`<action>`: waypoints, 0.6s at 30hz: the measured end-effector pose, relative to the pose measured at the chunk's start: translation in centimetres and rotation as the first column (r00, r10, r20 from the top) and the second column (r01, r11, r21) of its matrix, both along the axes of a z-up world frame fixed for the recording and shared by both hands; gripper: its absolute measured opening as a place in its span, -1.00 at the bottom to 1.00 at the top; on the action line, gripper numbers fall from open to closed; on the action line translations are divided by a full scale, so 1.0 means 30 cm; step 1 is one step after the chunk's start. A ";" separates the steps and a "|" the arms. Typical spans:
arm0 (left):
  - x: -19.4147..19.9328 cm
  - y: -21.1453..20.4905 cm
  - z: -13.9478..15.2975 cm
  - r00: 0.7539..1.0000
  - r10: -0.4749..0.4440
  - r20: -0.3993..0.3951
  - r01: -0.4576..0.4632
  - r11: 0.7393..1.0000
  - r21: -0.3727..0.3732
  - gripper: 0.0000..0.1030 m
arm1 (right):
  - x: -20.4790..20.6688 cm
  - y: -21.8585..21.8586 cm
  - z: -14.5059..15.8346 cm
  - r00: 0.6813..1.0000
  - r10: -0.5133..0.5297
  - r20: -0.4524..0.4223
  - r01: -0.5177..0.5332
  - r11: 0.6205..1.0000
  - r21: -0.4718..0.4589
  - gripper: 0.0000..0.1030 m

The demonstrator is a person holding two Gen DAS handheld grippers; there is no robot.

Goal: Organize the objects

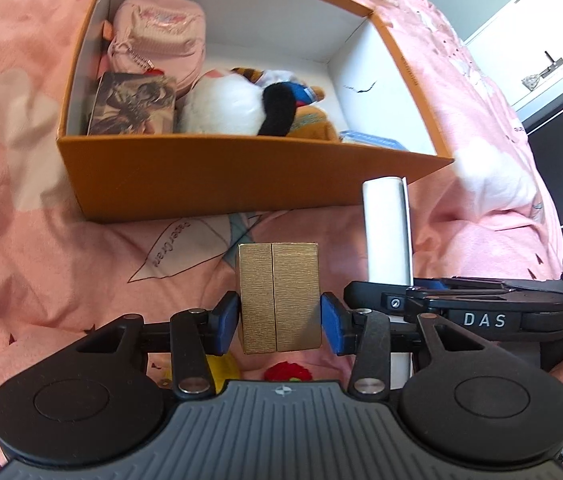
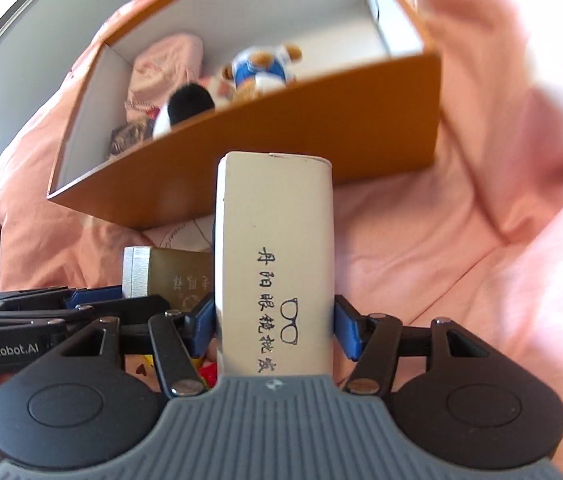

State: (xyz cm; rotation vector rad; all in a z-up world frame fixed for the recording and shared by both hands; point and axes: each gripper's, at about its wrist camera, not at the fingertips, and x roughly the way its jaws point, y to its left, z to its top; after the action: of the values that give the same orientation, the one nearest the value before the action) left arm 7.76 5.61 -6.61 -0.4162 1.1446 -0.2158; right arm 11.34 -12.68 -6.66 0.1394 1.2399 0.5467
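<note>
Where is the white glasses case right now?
The white glasses case sits between the right claw fingers, in front of the orange box's near wall. In the left wrist view it stands right of the gold box over the pink bedding.

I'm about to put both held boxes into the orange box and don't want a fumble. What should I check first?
1. Grip of left gripper on gold box: jaws press both sides, ok.
2. Grip of right gripper on white box: pads seem to touch both sides, ok.
3. Is the orange box open: ok.
4. Bare room inside, behind the plush: ok.
5. Are the two grippers clear of each other: close side by side, cannot tell.
</note>
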 end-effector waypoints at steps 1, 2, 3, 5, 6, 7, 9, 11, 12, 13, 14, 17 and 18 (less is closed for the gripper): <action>-0.002 -0.001 0.009 1.000 -0.002 0.007 0.002 1.000 0.000 -0.03 | -0.003 -0.006 0.015 1.000 0.001 0.014 -0.001 1.000 -0.002 0.20; -0.003 -0.004 0.015 1.000 -0.003 0.013 0.003 1.000 -0.001 -0.03 | -0.005 -0.018 0.025 1.000 0.003 0.028 -0.003 1.000 -0.003 0.20; -0.007 -0.005 0.024 1.000 -0.006 0.019 0.006 1.000 -0.003 -0.03 | -0.007 -0.023 0.038 0.999 0.005 0.039 -0.005 1.000 -0.005 0.20; -0.011 -0.012 0.039 0.999 -0.006 0.032 0.006 1.000 -0.009 -0.03 | -0.013 -0.032 0.061 0.998 0.004 0.057 -0.004 1.000 -0.003 0.20; -0.011 -0.016 0.046 0.999 -0.007 0.038 0.007 1.000 -0.012 -0.03 | -0.011 -0.034 0.073 0.998 0.002 0.064 -0.002 1.000 0.001 0.20; -0.011 -0.019 0.054 0.999 -0.007 0.044 0.007 1.000 -0.016 -0.03 | -0.004 -0.037 0.084 0.998 0.000 0.070 0.000 1.000 0.005 0.20; -0.015 -0.023 0.073 0.998 -0.008 0.061 0.009 1.000 -0.025 -0.03 | 0.001 -0.061 0.108 0.996 -0.002 0.090 0.001 1.000 0.012 0.20; -0.018 -0.028 0.092 0.997 -0.009 0.081 0.012 0.999 -0.038 -0.03 | 0.000 -0.058 0.132 0.993 0.000 0.114 -0.002 1.000 0.014 0.20; -0.018 -0.028 0.102 0.996 -0.009 0.090 0.014 0.999 -0.047 -0.03 | -0.001 -0.061 0.148 0.992 0.003 0.128 -0.005 1.000 0.016 0.20; -0.014 -0.029 0.114 0.995 -0.007 0.099 0.013 0.998 -0.060 -0.03 | 0.003 -0.064 0.165 0.990 0.005 0.142 -0.008 1.000 0.017 0.20; -0.009 -0.028 0.127 0.994 -0.004 0.110 0.012 0.997 -0.076 -0.03 | 0.007 -0.061 0.182 0.987 0.008 0.159 -0.011 1.000 0.017 0.20; 0.003 -0.027 0.168 0.988 0.004 0.153 0.014 0.993 -0.119 -0.03 | 0.015 -0.061 0.239 0.978 0.023 0.208 -0.027 0.999 0.017 0.20; 0.006 -0.025 0.181 0.986 0.009 0.167 0.013 0.991 -0.133 -0.03 | 0.019 -0.060 0.256 0.974 0.029 0.224 -0.033 0.999 0.016 0.20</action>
State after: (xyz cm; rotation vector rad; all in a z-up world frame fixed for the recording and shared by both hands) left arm 7.94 4.87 -1.17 -0.5056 0.9688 -0.3245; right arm 11.92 -14.46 1.02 0.0730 1.0187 0.5855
